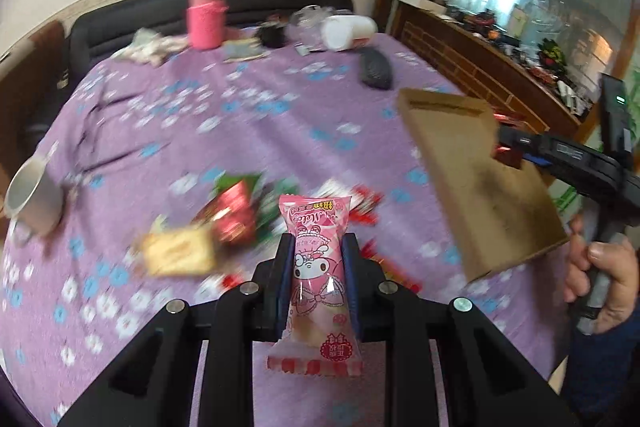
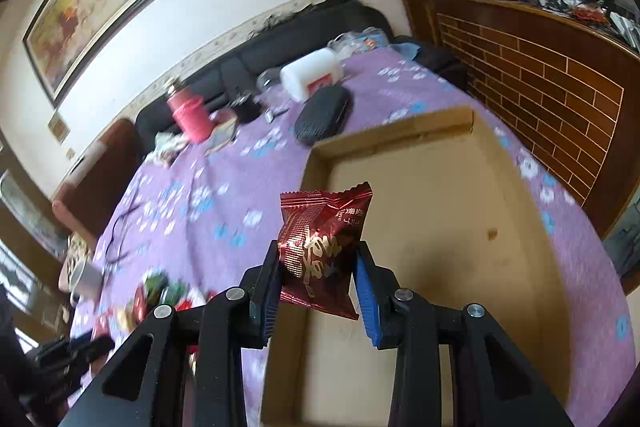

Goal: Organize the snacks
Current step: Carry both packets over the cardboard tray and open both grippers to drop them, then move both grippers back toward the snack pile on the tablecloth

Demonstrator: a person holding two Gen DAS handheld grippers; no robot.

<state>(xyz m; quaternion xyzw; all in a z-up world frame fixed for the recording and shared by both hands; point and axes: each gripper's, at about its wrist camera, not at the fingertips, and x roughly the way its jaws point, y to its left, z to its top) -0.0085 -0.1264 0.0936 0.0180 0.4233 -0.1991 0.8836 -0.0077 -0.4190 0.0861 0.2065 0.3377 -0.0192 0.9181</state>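
Carrying step: the left hand-held gripper (image 1: 316, 259) clenches a pink snack packet (image 1: 316, 267); the right hand-held gripper (image 2: 316, 283) grips a red snack packet (image 2: 320, 251) above the cardboard box (image 2: 440, 227); next, probably, lowering and releasing each inside.

Beyond the left tongs (image 1: 318, 247), the loose snack packets (image 1: 232, 219) are smeared by motion blur; their print cannot be read. The cardboard tray (image 2: 500, 267) is cut off below the right tongs (image 2: 318, 267).

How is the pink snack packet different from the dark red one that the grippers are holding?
The pink snack packet is long, narrow and pale with a cartoon character; the dark red snack packet is squat, shiny foil with gold lettering. The pink one is in the left gripper above loose snacks; the red one is in the right gripper over the cardboard tray. Both are sealed and clamped.
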